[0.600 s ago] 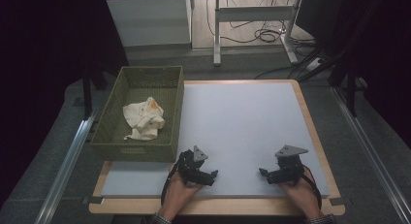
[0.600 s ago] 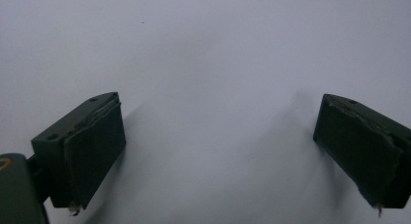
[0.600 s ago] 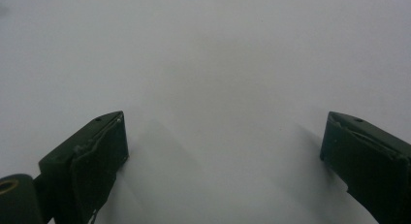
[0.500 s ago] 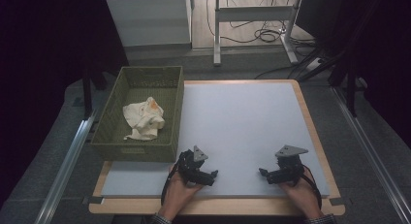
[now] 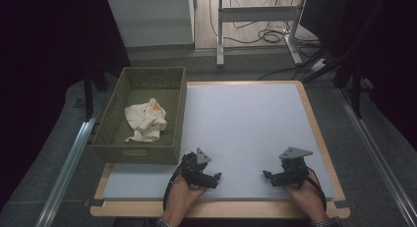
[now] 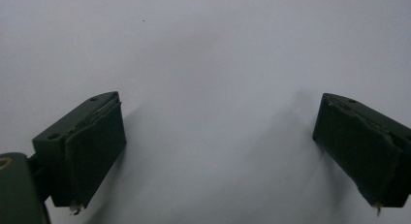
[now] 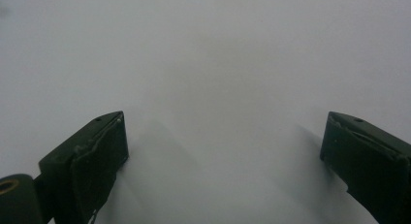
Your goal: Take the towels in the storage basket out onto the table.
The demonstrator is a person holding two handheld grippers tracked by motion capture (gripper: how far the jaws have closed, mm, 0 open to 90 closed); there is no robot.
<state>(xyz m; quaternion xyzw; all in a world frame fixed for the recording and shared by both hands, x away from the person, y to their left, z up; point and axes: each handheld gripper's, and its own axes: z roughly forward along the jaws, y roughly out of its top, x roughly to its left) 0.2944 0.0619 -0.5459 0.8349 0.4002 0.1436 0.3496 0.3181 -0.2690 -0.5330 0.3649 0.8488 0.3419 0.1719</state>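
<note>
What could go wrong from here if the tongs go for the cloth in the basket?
1. The crumpled cloth lies deep in the green basket; the left tongs, open and nearest, might catch the basket's high wall on the way in.
2. The basket overhangs the table's left edge, so a nudge could shift or tip it.
3. The right tongs, open, would have the longer reach.

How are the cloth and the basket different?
The cloth is cream with an orange patch; the basket is olive green. The cloth lies crumpled and soft-looking; the basket stands box-shaped with woven walls. The cloth is much smaller and lies inside the basket, which holds it. Both sit at the table's left side, away from both grippers.
</note>
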